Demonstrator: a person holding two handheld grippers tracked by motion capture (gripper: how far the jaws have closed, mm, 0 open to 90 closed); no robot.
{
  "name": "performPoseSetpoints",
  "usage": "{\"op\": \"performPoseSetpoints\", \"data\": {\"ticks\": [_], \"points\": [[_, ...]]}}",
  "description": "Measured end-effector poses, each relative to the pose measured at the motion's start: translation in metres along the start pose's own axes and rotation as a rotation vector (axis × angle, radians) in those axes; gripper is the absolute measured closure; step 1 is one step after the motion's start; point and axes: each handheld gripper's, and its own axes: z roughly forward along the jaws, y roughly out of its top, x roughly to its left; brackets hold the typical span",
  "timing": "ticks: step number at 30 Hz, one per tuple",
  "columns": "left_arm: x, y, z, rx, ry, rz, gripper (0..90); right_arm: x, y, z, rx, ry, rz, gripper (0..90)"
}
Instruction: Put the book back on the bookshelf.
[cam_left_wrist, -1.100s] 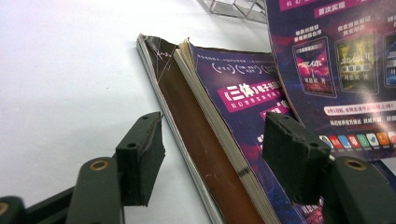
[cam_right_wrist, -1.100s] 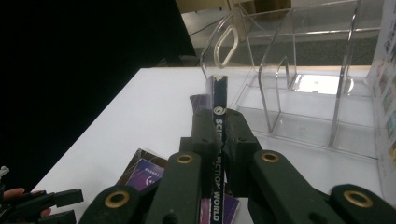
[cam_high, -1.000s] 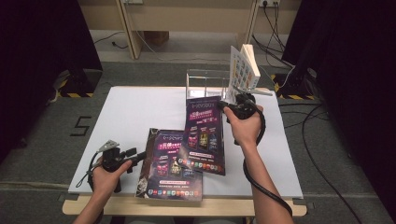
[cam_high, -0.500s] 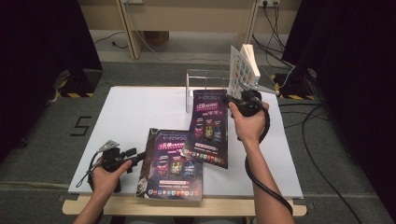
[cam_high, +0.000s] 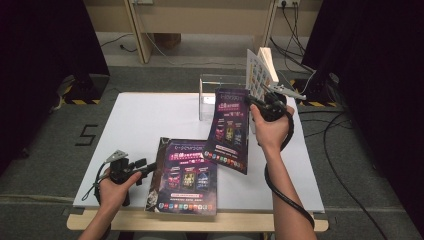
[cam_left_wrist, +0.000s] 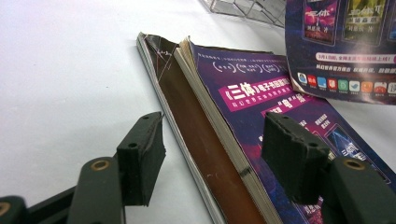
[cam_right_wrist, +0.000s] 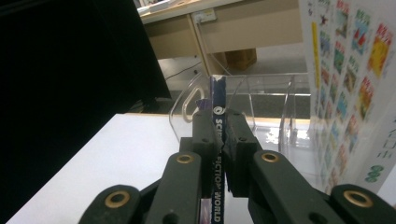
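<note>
A purple magazine (cam_high: 230, 131) was held up off the white worktop (cam_high: 140, 125) by the right hand-held gripper (cam_high: 254, 101), its jaws clamped tight on the spine, where "SCIENCE FICTION WORLD" (cam_right_wrist: 217, 140) could be read; it was hung just in front of the clear acrylic rack (cam_high: 216, 90), beside an upright picture book (cam_high: 259, 75); a second purple magazine (cam_high: 185, 175) was left flat near the front edge; the left hand-held gripper (cam_high: 150, 168) was kept wide apart, one jaw on either side of that magazine's worn spine edge (cam_left_wrist: 201, 140).
</note>
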Motion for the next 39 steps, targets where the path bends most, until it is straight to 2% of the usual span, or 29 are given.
{"op": "performPoseSetpoints", "data": {"ticks": [20,27,30,39], "points": [[0.002,-0.001,0.000,0.001,-0.002,-0.006,38.1,-0.003,0.020,0.002,-0.085,-0.064,-0.040,84.8],[0.003,-0.001,0.000,0.002,-0.002,-0.005,38.1,-0.005,0.028,0.007,-0.107,-0.068,-0.023,84.7],[0.003,-0.001,0.000,0.001,-0.002,-0.007,38.1,-0.004,0.030,0.010,-0.113,-0.079,-0.038,84.8],[0.004,-0.001,0.000,0.002,-0.003,-0.008,38.2,-0.006,0.035,0.016,-0.144,-0.084,-0.034,84.8]]}}
